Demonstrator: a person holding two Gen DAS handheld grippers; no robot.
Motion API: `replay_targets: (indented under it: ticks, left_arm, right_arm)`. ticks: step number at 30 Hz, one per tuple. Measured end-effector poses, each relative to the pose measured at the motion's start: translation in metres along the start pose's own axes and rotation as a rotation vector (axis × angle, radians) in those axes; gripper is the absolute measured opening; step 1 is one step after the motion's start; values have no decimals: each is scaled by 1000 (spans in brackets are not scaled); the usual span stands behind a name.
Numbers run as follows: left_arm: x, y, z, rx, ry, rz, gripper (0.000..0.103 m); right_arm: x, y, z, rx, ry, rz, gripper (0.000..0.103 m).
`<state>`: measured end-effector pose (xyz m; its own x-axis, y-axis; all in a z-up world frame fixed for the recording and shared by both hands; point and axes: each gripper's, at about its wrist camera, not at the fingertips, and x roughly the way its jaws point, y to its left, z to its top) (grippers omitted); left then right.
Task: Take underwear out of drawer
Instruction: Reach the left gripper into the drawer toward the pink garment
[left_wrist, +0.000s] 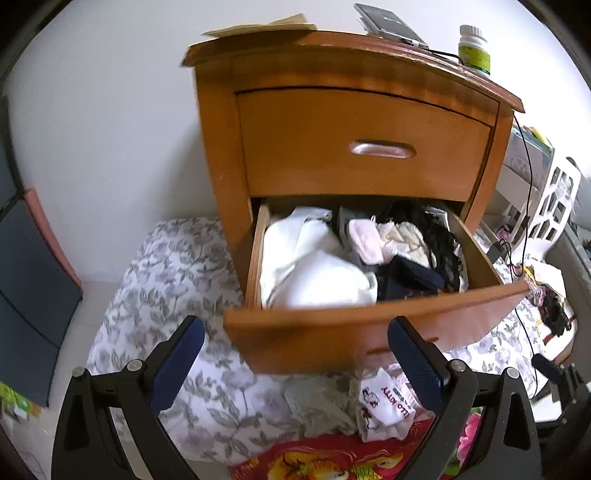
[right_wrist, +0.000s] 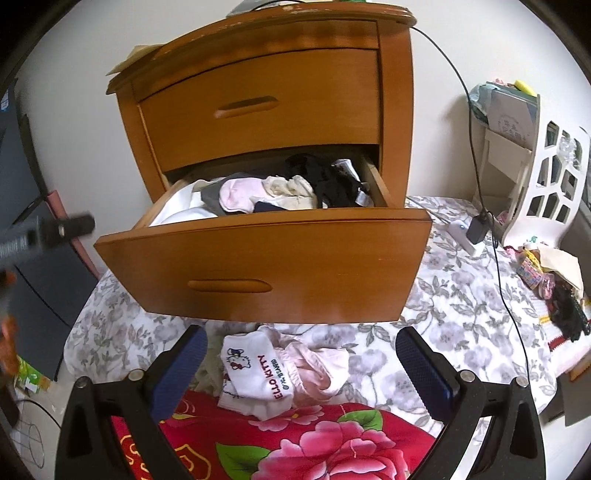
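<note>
Low in both views, the left gripper and right gripper hold their blue fingers wide apart, empty. Just beyond, at lower centre, white underwear reading "HELLO KITTY" lies on the floral bed. Behind it, mid-frame, the open drawer holds more underwear. At upper right of the left view stands a green-labelled bottle, its label unreadable.

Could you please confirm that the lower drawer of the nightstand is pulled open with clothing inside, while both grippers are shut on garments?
Not quite. The lower drawer is indeed pulled open with clothing inside, but neither gripper is shut on a garment. The left gripper in the left wrist view and the right gripper in the right wrist view are both open and empty, short of the drawer front.
</note>
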<state>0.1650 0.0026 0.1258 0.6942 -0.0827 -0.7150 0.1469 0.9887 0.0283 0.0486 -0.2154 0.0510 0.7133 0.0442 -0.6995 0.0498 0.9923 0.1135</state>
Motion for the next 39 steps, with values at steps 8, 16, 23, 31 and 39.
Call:
replay_targets:
  ticks: [8,16,23,31,39]
  left_arm:
    - [35,-9,61,29,140,-47,99]
    - [89,-36,88,-10,278,-95,99]
    - [129,-65,109,-13,311,-134,82]
    - [169,-83,108,-21,373,-157,58]
    - [200,-66,98,-134,434,-160,56]
  right_arm:
    - [10,-5,-3,11,24,15,103]
    - [22,-15,-6,39,48,18,103]
    - [33,-24,-7,60,63,19,103]
    - [46,-31,-9,77,90,29,103]
    - [52,-34,-11,91,103,39,103]
